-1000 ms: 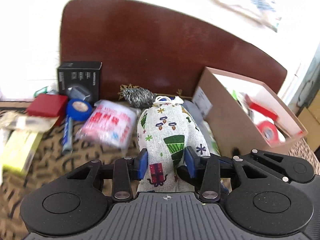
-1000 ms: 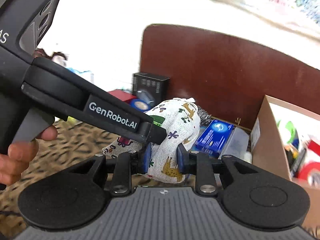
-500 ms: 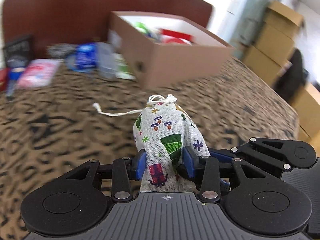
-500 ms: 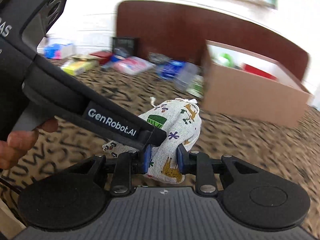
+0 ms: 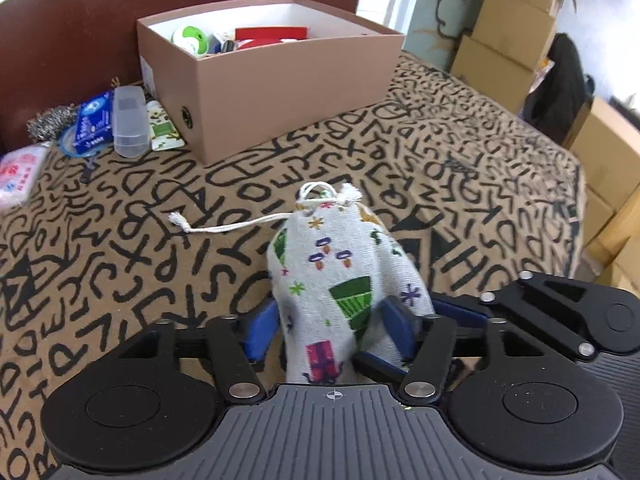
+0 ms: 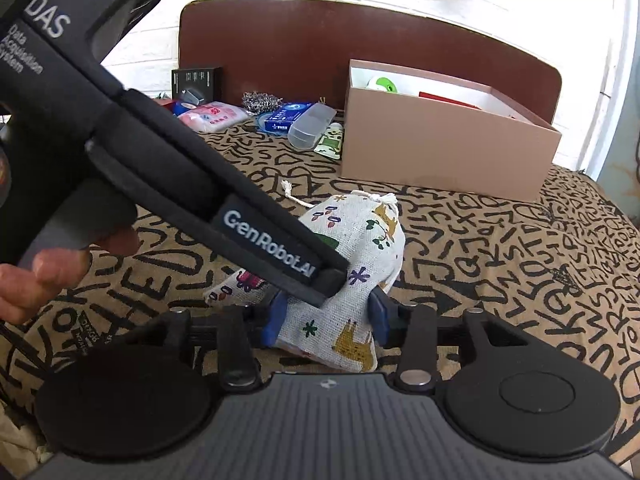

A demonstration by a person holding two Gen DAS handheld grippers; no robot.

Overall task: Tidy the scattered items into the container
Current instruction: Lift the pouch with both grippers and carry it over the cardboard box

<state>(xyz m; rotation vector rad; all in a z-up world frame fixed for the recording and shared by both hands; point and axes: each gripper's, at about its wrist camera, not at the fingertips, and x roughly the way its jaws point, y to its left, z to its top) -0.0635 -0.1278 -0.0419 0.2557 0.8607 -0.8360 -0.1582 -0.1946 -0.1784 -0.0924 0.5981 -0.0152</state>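
- Printed drawstring pouch (image 5: pixel 344 280) down on the bed's letter-patterned cover (image 5: pixel 120 264), in front of the cardboard box (image 5: pixel 280 92) and well apart from it.
- Left hand-held gripper (image 5: pixel 330 330) straddling the pouch's lower end, jaws just been opening; blue pads (image 5: pixel 260 328) standing off the cloth on the left, right pad close against a fold, so released rather than clenched.
- Right hand-held gripper (image 6: pixel 326 322) around the same pouch (image 6: pixel 360 264) from another side, jaws also just been opening; pouch between the pads, narrow gaps showing, grip slack.
- In the right wrist view, left tool's black body crossing the frame diagonally, its tip resting against the pouch; bare fingers (image 6: pixel 48 268) on its trigger at the left edge.
- Pouch cord (image 5: pixel 224 226) trailing loose across the cover toward the left.
- Box open-topped, already carrying a green-and-white roll (image 5: pixel 190 38) and red items.
- Beside the box's left wall: clear plastic case (image 5: pixel 128 120), blue packet (image 5: pixel 94 122), steel scourer (image 5: pixel 50 120), pink packet (image 5: pixel 20 170).
- Brown headboard (image 6: pixel 320 48) behind the box; stacked cartons (image 5: pixel 512 24) off to the right.
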